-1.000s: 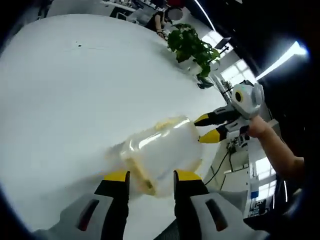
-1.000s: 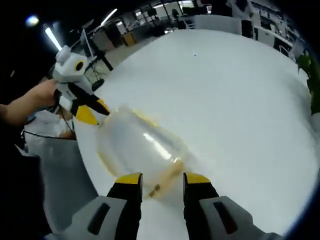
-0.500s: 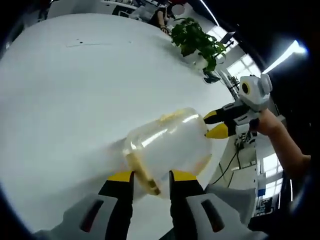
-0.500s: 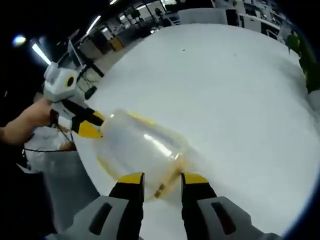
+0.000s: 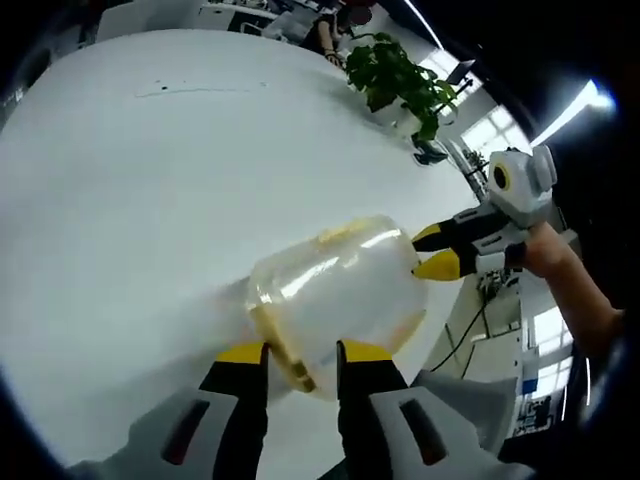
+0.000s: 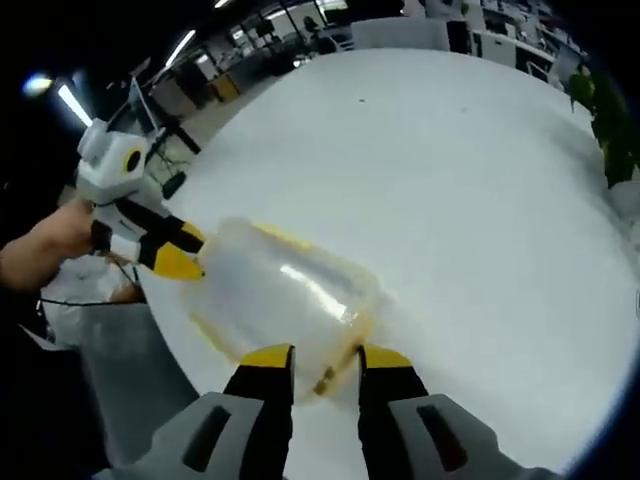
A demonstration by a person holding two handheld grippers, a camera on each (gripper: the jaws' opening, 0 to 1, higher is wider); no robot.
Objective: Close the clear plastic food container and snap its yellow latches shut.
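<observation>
Clear plastic is what catches the eye: one food container (image 5: 335, 300) lies on the white tabletop (image 5: 130, 180) near its edge, with the lid seemingly already down on it, so I judge the closing done and the latching as the step in hand. Two grippers work it from opposite ends, which looks like a way to brace it while each presses a latch home. The left gripper (image 5: 292, 352) has its yellow-tipped jaws drawn narrow around a yellow latch (image 5: 283, 347) on the near end, pinching at it or just touching; from the right gripper view the same tool (image 6: 178, 250) meets the far end of the container (image 6: 285, 300). The right gripper (image 6: 323, 355) likewise has its jaws close together about the yellow latch (image 6: 335, 368) at its own end, and in the left gripper view it (image 5: 435, 250) sits against the container's far side, held by a person's hand (image 5: 550, 250). Whether either latch has clicked shut I cannot tell. I count two latches being worked, with hints of yellow along another side. One potted plant (image 5: 400, 80) stands well apart across the tabletop.
</observation>
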